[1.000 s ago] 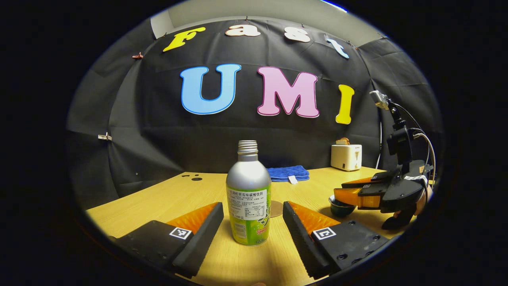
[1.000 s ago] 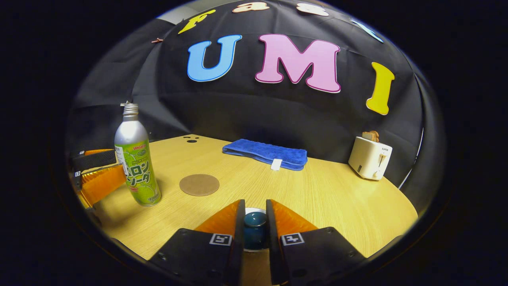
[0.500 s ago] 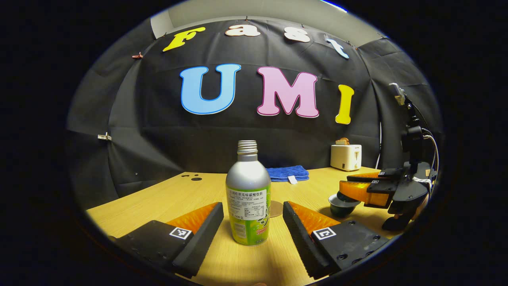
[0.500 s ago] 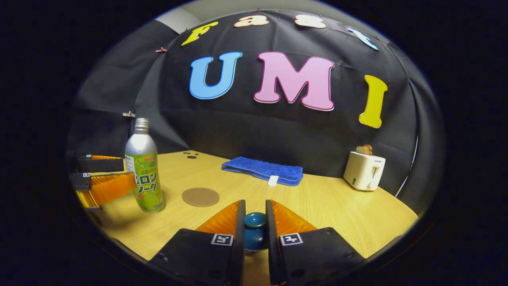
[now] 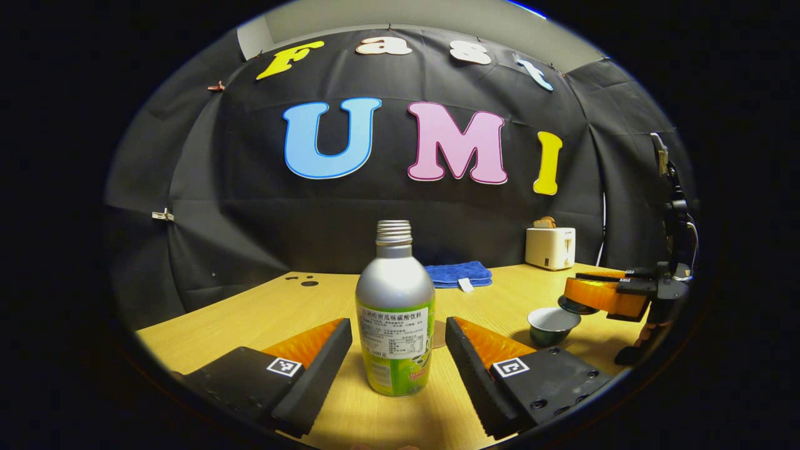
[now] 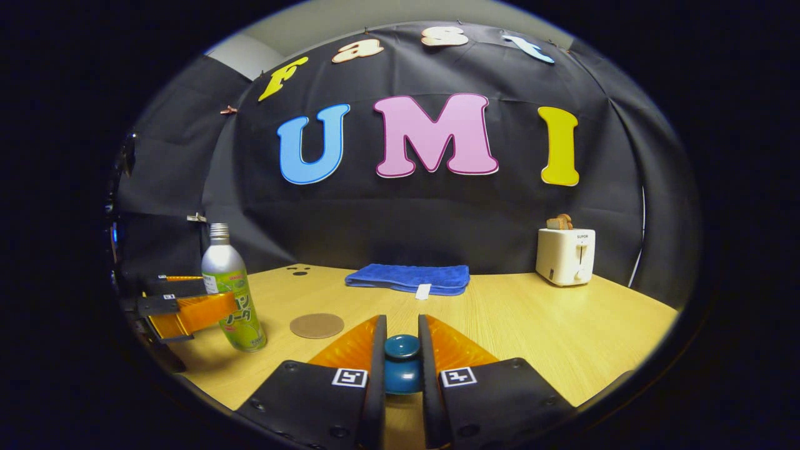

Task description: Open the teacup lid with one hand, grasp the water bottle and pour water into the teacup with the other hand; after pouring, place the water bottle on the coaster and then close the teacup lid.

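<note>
Both fingers of the right claw (image 6: 402, 369) were pressed against the round knob of the teacup lid (image 6: 402, 364), holding it clear of the tabletop (image 6: 550, 325). In the left gripper view that same claw showed at the far right with the lid under its fingers, just above and to the right of the uncovered teacup (image 5: 553, 325), which stood on the wood. The left claw (image 5: 398, 359) was spread wide, its two fingers flanking the upright water bottle (image 5: 394, 312) with a gap on each side and no contact. The bottle's threaded neck was uncapped. Just behind the bottle, between it and the right-hand finger, peeked an edge of the round cork coaster (image 6: 317, 325); from the right claw it lay ahead and to the left, near the bottle. Farther ahead of the right claw lay a folded blue towel (image 6: 409, 277), and to its right stood a white toaster (image 6: 565, 256) with bread in its slot.
</note>
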Motion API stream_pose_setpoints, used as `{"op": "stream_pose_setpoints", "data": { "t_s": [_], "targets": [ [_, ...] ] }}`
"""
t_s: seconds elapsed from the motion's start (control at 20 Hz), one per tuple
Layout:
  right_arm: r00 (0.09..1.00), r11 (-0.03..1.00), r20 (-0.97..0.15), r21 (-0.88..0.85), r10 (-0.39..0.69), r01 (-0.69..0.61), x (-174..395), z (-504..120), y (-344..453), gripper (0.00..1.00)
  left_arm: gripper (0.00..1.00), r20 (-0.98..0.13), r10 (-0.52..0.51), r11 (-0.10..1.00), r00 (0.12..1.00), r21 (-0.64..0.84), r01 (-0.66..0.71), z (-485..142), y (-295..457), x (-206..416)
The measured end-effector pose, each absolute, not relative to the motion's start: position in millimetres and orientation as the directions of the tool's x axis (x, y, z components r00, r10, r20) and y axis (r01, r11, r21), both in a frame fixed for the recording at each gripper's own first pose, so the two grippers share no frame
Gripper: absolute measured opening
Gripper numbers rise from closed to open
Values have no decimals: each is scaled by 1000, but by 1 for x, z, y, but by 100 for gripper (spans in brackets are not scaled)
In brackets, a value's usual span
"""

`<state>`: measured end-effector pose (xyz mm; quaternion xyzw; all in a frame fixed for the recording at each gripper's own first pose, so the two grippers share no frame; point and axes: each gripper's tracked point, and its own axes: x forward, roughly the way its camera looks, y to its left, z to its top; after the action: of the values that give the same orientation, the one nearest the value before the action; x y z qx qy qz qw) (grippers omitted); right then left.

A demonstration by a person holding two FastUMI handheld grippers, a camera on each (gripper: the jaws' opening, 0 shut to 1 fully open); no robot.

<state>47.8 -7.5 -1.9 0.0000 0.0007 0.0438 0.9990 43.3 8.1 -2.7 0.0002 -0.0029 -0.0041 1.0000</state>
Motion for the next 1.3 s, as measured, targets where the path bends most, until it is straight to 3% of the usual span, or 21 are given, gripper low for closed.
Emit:
{"op": "stream_pose_setpoints", "data": {
  "t_s": [0.7, 0.95, 1.15, 1.3],
  "targets": [
    [998, 998, 2, -1, 57, -57, 43, -2, -46, 28, 95, 4, -4, 1000, 1000, 1, 4, -3, 12, 84],
    [997, 997, 0, 0, 72, -72, 47, -2, -55, 28, 83, 1, 19, 1000, 1000, 4, -19, -2, 14, 87],
    [993, 993, -1, 2, 117, -117, 46, -2, -54, 28, 80, -20, 11, 1000, 1000, -8, -11, -5, 4, 81],
    [992, 992, -2, 2, 123, -123, 45, -1, -61, 28, 79, -3, -7, 998, 1000, 64, 7, -4, -11, 77]
  ]
}}
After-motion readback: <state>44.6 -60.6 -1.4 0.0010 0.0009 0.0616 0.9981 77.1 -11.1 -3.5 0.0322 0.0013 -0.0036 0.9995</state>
